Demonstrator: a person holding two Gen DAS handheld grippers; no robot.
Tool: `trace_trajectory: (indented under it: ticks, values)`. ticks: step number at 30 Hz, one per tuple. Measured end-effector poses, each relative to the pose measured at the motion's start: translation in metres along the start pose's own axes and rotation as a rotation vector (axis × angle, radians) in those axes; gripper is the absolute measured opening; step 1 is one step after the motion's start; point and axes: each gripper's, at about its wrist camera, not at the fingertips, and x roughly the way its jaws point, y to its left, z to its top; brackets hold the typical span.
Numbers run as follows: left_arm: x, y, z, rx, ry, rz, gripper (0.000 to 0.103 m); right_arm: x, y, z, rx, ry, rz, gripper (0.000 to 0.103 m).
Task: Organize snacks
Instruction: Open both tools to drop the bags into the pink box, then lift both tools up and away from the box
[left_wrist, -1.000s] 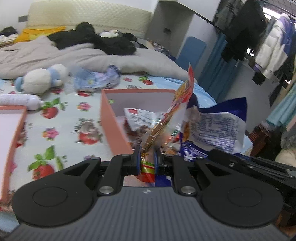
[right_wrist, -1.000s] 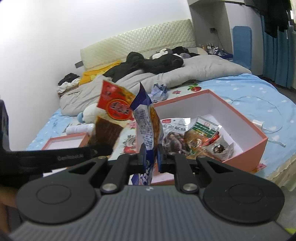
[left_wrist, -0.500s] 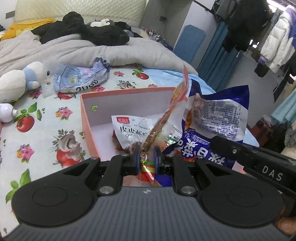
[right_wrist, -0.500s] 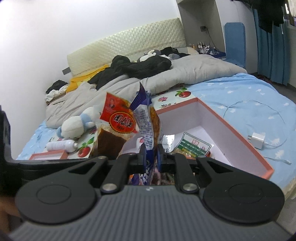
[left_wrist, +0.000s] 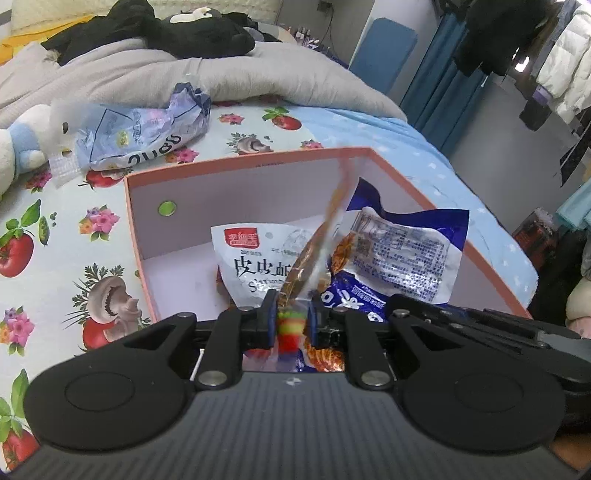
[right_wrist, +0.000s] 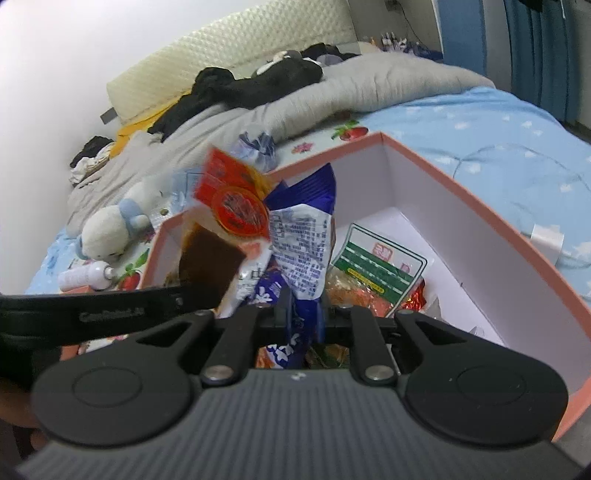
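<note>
A pink box (left_wrist: 240, 164) with white walls lies open on the bed, holding a white snack packet (left_wrist: 251, 258) and a green-and-white one (right_wrist: 376, 258). My left gripper (left_wrist: 291, 319) hangs over its near edge. A red-and-brown snack packet (left_wrist: 314, 251) stands upright and blurred between its pads; the jaws are opening. Just to its right, my right gripper (right_wrist: 301, 314) has a blue-and-white snack bag (right_wrist: 303, 240) upright between its pads, and its jaws are opening too. The same red packet (right_wrist: 236, 206) shows in the right wrist view, left of the blue bag.
Left of the box on the flowered sheet lie a white-and-blue plush toy (right_wrist: 110, 229), a white bottle (right_wrist: 85, 275) and a crumpled bluish bag (left_wrist: 147, 129). A grey duvet (left_wrist: 258, 70) sits behind. A white charger (right_wrist: 546, 236) with cable lies right of the box.
Both grippers have come down and forward with their packets, from in front of the box to over its near edge. The box now fills much more of both views.
</note>
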Motion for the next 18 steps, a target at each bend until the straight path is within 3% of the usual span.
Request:
trace_trajectory:
  ticks: [4,6,9,18]
  values:
    - [0.001,0.001,0.000,-0.010,0.014,0.021,0.034,0.001,-0.006,0.001,0.021,0.020,-0.003,0.021]
    - [-0.006,0.000,0.000,-0.004,0.002,0.026,0.051,-0.003,-0.004,0.001,0.014,0.020,-0.008,0.026]
    - [-0.022,-0.003,0.001,0.025,-0.025,0.036,0.052,-0.013,0.001,-0.001,0.005,0.002,-0.027,0.055]
    - [-0.100,-0.005,-0.005,0.037,-0.112,0.043,0.055,-0.073,0.018,-0.002,-0.010,-0.087,-0.051,0.056]
